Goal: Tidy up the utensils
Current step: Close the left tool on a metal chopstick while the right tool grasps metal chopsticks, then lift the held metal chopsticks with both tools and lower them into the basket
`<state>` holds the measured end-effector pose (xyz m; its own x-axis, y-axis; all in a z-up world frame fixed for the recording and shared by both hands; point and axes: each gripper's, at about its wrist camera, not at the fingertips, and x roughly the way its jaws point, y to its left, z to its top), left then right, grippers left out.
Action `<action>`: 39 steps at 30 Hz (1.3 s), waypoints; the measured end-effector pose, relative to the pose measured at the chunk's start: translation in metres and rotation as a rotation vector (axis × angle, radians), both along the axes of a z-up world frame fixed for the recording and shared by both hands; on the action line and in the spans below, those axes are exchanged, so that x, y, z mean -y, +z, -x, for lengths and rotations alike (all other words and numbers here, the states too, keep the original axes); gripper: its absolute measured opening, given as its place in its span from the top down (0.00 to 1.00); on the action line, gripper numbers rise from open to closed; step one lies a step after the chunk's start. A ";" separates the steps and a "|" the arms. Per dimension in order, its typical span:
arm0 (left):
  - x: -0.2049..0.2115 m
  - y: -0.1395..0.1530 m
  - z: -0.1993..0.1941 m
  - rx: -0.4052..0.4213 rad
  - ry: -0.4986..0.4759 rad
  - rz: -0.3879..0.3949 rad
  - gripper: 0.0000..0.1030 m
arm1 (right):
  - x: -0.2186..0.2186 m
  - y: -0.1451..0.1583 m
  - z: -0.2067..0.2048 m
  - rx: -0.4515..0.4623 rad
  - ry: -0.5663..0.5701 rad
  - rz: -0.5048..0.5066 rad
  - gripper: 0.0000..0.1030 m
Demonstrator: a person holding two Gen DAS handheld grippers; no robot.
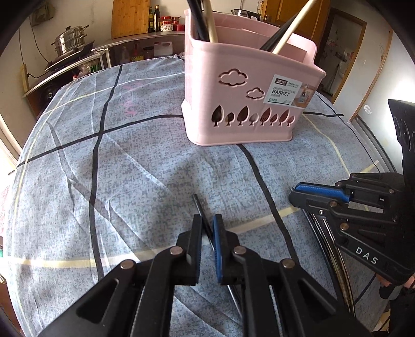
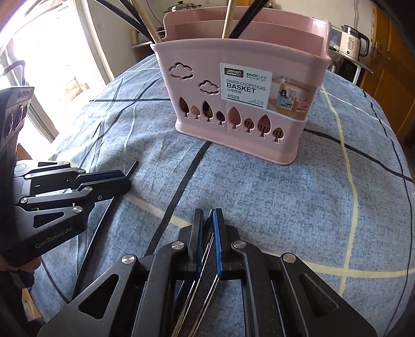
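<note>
Utensils are partly sorted: some black and pale wooden chopsticks already stand in the pink plastic divided basket on the checked blue cloth. One black chopstick is clamped in the left gripper, thin shiny utensils in the right gripper, so both loads are still to be dropped in.

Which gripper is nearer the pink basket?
Too close to call. The left gripper, shut on a chopstick, and the right gripper, shut on utensils, both sit short of the basket, side by side.
</note>
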<state>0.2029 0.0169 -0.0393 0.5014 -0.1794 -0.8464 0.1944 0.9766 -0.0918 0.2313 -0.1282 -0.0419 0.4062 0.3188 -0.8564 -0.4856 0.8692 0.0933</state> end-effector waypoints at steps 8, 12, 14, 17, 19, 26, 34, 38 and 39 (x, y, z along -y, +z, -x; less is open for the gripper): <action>0.010 0.000 -0.007 0.015 -0.012 -0.030 0.91 | 0.000 0.009 -0.002 0.014 -0.008 -0.045 0.95; 0.008 0.002 -0.007 0.011 -0.006 -0.005 0.93 | 0.009 0.028 0.001 0.046 -0.012 -0.101 0.95; 0.006 0.006 -0.007 0.020 -0.004 0.013 0.93 | 0.014 0.040 0.005 0.068 -0.013 -0.130 0.95; 0.003 0.020 -0.003 0.049 -0.004 0.041 0.94 | 0.022 0.060 0.009 0.112 -0.020 -0.165 0.95; 0.001 0.033 0.001 0.079 -0.008 0.054 0.95 | 0.026 0.073 0.012 0.143 -0.028 -0.187 0.95; -0.005 0.088 0.019 0.199 -0.018 0.086 0.95 | 0.042 0.125 0.025 0.272 -0.048 -0.251 0.96; -0.010 0.145 0.043 0.339 -0.029 0.108 0.95 | 0.050 0.172 0.047 0.411 -0.043 -0.296 0.96; -0.011 0.160 0.051 0.383 -0.036 0.110 0.95 | 0.052 0.183 0.053 0.449 -0.038 -0.297 0.96; -0.012 0.161 0.051 0.390 -0.039 0.111 0.95 | 0.053 0.184 0.054 0.453 -0.038 -0.298 0.96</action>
